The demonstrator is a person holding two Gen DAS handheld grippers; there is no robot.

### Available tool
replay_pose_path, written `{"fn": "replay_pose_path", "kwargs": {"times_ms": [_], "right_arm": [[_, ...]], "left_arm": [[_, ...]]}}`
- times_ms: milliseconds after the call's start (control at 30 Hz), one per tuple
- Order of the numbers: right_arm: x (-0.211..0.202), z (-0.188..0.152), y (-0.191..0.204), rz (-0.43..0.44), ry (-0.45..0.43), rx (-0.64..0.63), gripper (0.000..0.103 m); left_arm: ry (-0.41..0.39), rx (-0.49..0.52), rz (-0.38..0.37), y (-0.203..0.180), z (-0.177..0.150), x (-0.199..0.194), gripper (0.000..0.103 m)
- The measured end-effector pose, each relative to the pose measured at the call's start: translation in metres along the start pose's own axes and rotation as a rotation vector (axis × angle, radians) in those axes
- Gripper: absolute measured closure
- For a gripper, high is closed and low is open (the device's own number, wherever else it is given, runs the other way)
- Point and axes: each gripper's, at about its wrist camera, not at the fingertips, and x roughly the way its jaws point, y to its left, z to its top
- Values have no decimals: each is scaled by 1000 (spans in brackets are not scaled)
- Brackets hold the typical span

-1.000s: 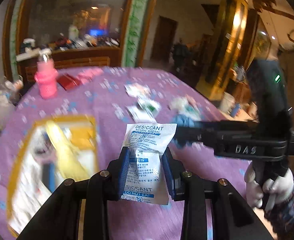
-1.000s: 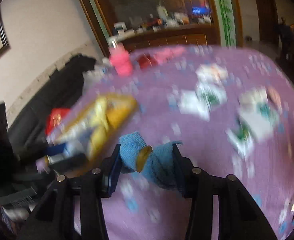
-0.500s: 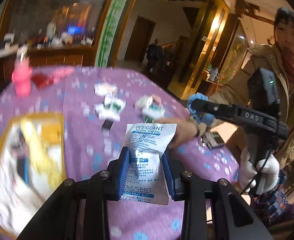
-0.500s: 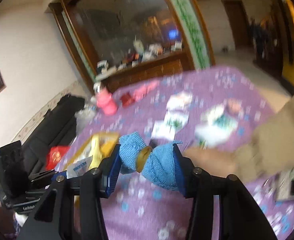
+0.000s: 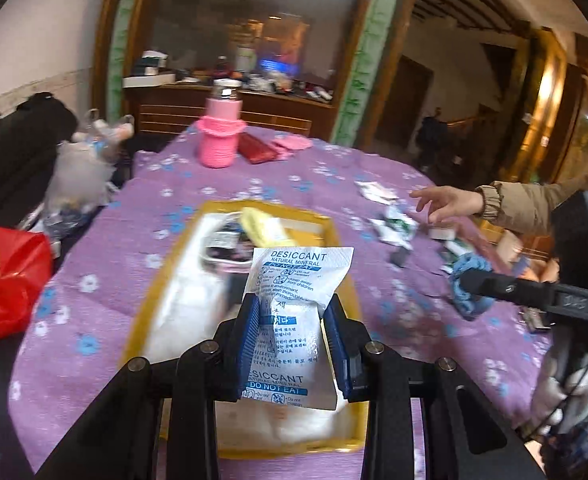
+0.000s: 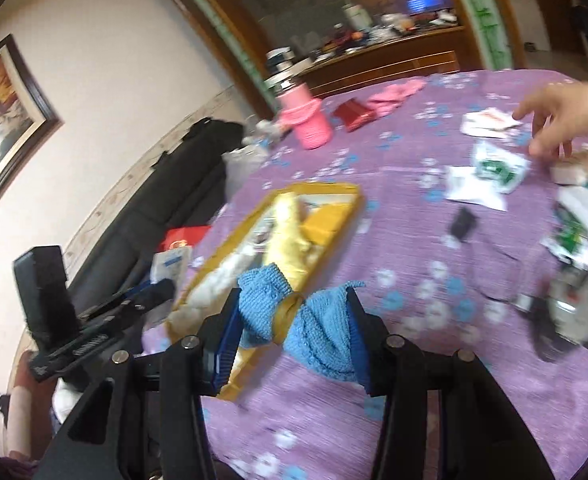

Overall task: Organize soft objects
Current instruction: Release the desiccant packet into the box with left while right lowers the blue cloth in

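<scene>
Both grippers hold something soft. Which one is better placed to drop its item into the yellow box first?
Left, probably. The left gripper holds the desiccant packet right above the yellow box, while the right gripper with the blue cloth is beside its edge.

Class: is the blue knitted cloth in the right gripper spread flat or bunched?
Bunched. The blue knitted cloth is cinched at its middle by a yellowish band, puffing out both sides between the right gripper pads.

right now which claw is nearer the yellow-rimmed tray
Left. The left claw, gripping a white desiccant packet, is directly over the yellow-rimmed tray; the right claw, holding a blue knitted cloth, is just beside it.
</scene>
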Motion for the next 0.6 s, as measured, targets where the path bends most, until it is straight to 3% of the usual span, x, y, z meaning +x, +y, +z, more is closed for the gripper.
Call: {"fn": "replay_pose_path", "kwargs": {"times_ms": [167, 500, 533, 600], "right_arm": [[38, 9, 22, 33, 61, -15, 55], [107, 3, 45, 41, 195, -34, 55], [112, 2, 49, 32, 203, -44, 55], [123, 1, 56, 6, 215, -71, 55]], "left_arm": [[33, 10, 71, 13, -12, 17, 69], [137, 48, 128, 17, -36, 34, 67], [133, 54, 135, 17, -36, 34, 64], [119, 53, 133, 18, -34, 31, 49]]}}
